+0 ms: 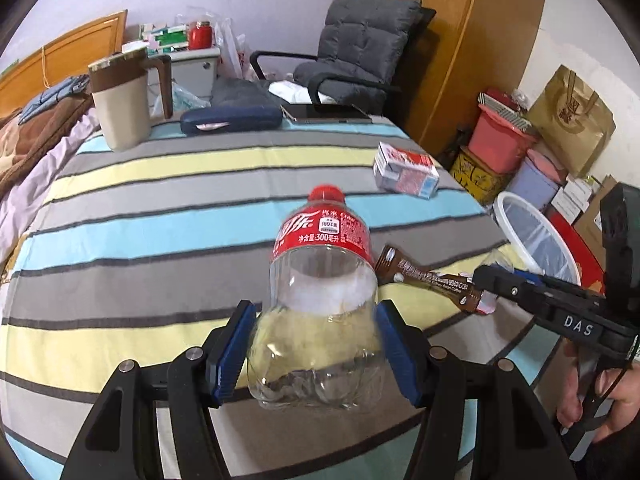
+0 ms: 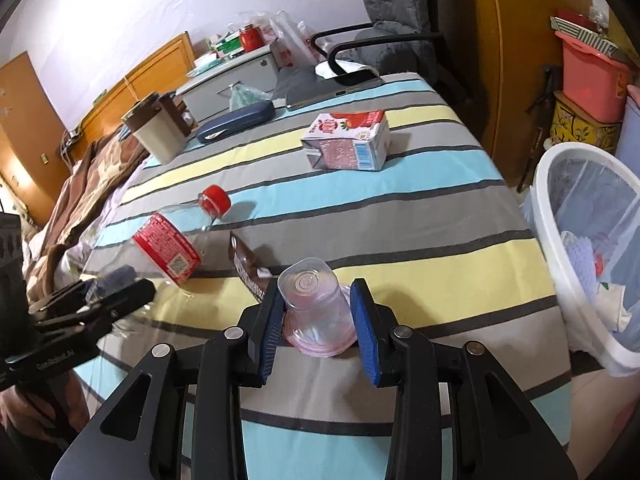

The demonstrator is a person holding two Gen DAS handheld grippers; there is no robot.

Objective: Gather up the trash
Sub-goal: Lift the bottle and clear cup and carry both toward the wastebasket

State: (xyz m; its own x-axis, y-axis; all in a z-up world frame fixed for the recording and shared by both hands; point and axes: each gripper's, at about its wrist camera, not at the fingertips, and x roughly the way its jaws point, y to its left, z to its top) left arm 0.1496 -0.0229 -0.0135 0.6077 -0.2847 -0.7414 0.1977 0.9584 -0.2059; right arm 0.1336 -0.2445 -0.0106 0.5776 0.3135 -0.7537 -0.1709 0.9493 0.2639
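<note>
A striped cloth (image 1: 160, 208) in grey, blue and yellow covers the table. At its far edge stand a beige mug (image 1: 120, 108) with brown lid and handle, a dark blue case (image 1: 232, 119) lying flat, and a tablet (image 1: 324, 113) beside the case. Behind the table: a grey padded chair (image 1: 360, 52), a wooden wardrobe (image 1: 452, 40), a pink storage box (image 1: 500, 140) and a brown paper bag (image 1: 572, 120).
</note>
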